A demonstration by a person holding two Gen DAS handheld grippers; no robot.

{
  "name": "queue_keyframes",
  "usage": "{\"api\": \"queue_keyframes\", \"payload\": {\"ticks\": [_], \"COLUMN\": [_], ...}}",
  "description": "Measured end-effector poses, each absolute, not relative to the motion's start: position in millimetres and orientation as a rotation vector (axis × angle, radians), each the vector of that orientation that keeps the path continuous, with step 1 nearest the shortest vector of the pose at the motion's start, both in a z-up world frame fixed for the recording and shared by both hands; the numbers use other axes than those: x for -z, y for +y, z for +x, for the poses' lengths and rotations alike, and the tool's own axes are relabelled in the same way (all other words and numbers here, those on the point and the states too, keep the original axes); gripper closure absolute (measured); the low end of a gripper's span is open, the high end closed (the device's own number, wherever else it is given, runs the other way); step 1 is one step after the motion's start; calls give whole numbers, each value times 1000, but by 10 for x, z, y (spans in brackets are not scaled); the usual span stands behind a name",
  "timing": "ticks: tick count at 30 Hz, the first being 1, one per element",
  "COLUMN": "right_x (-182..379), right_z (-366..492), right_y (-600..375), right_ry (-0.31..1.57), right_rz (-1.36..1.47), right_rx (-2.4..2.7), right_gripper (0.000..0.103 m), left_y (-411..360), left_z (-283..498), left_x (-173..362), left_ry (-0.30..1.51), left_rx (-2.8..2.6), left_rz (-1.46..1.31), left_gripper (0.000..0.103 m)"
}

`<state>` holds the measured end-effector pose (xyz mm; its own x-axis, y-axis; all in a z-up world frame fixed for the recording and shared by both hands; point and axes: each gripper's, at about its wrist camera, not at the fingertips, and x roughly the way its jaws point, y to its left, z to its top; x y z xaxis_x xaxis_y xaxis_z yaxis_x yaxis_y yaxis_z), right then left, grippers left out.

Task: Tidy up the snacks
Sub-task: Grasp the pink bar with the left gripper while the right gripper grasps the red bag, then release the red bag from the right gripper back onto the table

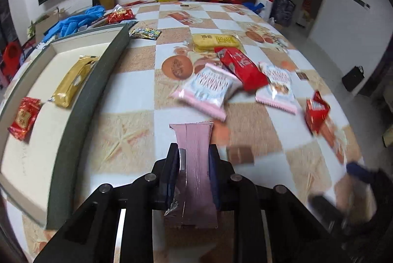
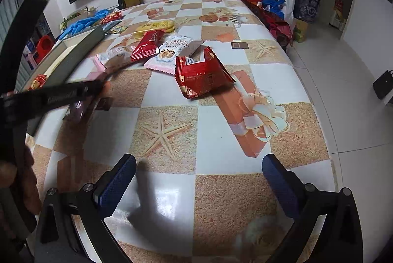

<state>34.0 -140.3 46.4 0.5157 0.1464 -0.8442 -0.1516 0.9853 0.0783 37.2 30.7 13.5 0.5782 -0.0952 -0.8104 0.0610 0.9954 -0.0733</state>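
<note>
At the left edge of the table [image 1: 137, 81] lies a shallow tray [image 1: 81, 100] with a grey-green rim and a pale floor. Inside it, a small red packet [image 1: 24, 118] sits nearest the camera, and a gold bar wrapper [image 1: 72, 81] lies just beyond it, close to the tray's right wall. Past the tray's far corner, blue gloves [image 1: 78, 19] are heaped near the table's far-left edge.

The left gripper [image 1: 194, 159] is clamped on a pink wrapped bar [image 1: 195, 152]; both pads press its sides, and the bar's flat end sticks out ahead of the fingers above the checkered cloth, just right of the tray's near wall. In the right wrist view this gripper shows only as a blurred dark shape at the left.

Toward the middle of the table the loose snacks cluster: a pink-and-white packet [image 1: 208, 88], a long red wrapper [image 1: 242, 66] overlapping it, a yellow biscuit pack [image 1: 216, 40] behind them, and a second pink-and-white packet [image 1: 277, 88] to the right. Nearer the right edge lies a crumpled red packet [image 2: 201, 73], apart from the cluster.

The right gripper [image 2: 199, 179] hovers over the near part of the table with its blue-padded fingers [image 2: 118, 179] spread wide and nothing between them.
</note>
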Motion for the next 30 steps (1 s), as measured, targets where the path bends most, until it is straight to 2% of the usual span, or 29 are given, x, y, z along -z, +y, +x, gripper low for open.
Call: {"api": "queue_keyframes", "payload": {"ticks": [4,7,14,16,18,19,20,21,30], "right_x": [-478,-506,-513,-513,-513,-515,-513,-512,-520], "right_z": [364,440,880,1013,1123,1168,1220,1259,919], "right_y": [-1429,-1482,-1738,-1695,-1617,-1574,-1513,-1453,-961], "right_ry": [1011,1001,997,994,997,999,1004,1002,996], "right_rz": [23,100,554,570,539,504,454,405,9], "right_rx": [-193,-232,-206,-174,-144,-127,-106,-94,-246], "right_gripper": [0,0,0,6,29,37,53,58,58], "left_y": [405,544,566,576,592,608,608,610,705], "left_z": [71,26,30,31,27,19,19,19,45], "left_x": [-129,-125,-117,-116,-118,-126,-127,-127,-122], "left_ry": [923,913,904,903,902,902,902,902,905], "left_rx": [96,104,112,120,125,127,127,126,98], "left_rz": [34,-26,-56,-73,-84,-87,-87,-86,-125], "left_gripper": [78,77,77,77,77,77,77,77,77]}}
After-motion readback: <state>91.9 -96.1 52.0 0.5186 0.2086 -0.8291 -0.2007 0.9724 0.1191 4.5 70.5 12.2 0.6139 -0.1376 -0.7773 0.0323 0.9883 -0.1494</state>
